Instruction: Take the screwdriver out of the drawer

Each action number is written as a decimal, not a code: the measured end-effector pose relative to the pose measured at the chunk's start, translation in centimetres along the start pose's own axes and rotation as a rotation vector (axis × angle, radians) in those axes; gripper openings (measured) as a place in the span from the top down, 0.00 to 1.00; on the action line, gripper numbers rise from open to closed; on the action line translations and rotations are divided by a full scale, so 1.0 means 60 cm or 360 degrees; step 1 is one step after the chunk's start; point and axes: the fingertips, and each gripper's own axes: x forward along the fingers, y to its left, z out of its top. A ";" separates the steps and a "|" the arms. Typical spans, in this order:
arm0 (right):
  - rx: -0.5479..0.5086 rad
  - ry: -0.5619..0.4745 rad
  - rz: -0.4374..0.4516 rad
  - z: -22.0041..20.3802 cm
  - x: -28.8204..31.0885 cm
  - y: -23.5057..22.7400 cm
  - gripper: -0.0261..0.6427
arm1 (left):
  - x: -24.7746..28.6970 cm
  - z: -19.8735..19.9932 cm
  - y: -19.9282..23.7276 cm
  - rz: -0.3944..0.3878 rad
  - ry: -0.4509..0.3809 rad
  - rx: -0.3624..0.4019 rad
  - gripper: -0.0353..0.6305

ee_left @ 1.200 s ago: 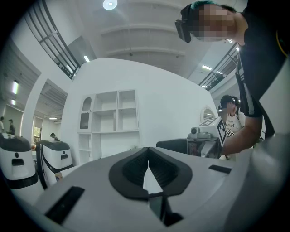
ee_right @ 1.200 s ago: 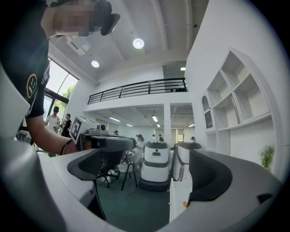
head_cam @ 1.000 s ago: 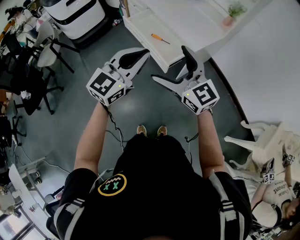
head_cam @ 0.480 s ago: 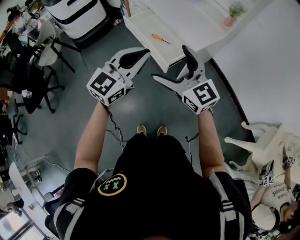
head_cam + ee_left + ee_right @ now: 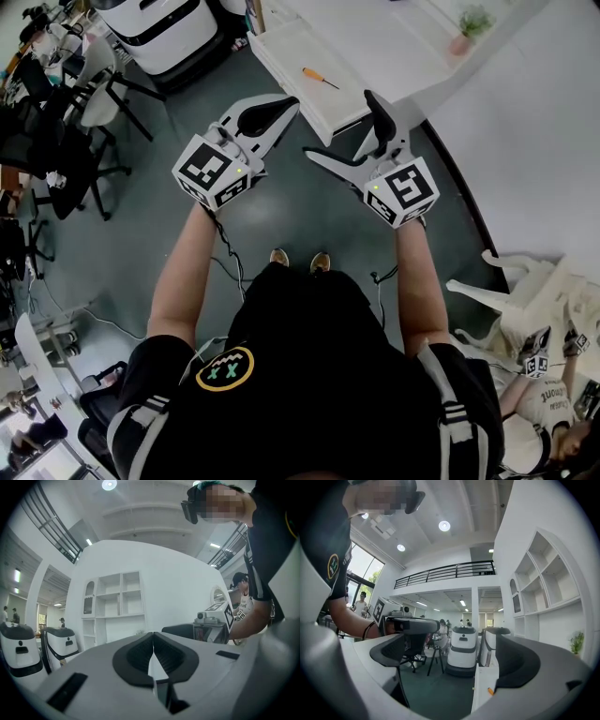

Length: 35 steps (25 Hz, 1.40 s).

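The screwdriver (image 5: pixel 319 78), thin with an orange handle, lies in the open white drawer (image 5: pixel 286 47) ahead of me. Both grippers hang in the air short of the drawer's front edge. My left gripper (image 5: pixel 277 109) is shut, its dark pads pressed together with nothing between them (image 5: pixel 153 641). My right gripper (image 5: pixel 342 127) is open, its jaws spread wide and empty. In the right gripper view the gripper (image 5: pixel 454 660) frames the floor, and the screwdriver's orange handle (image 5: pixel 490 691) peeks out beside the right jaw, on the drawer (image 5: pixel 483 686).
A white cabinet top (image 5: pixel 394 42) with a small potted plant (image 5: pixel 467 23) stands behind the drawer. A white machine (image 5: pixel 159 28) and office chairs (image 5: pixel 94 94) are at the upper left. A white chair (image 5: pixel 525 281) and a seated person (image 5: pixel 548 398) are at the lower right.
Both grippers have held their places and states. My feet have shifted slightly on the floor and the person at the lower right has moved a little.
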 end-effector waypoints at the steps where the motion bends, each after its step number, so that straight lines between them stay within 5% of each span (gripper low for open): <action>1: 0.0001 0.0000 0.0003 -0.001 -0.005 -0.003 0.09 | 0.004 0.000 -0.003 0.0007 0.0002 0.0002 0.92; 16: 0.0027 0.0009 0.0022 -0.033 -0.017 -0.065 0.09 | 0.056 -0.023 0.005 0.0040 0.0022 -0.0003 0.92; 35: 0.0012 0.0075 0.0016 -0.093 0.165 -0.228 0.09 | 0.163 -0.098 0.221 -0.0018 -0.0001 -0.0012 0.92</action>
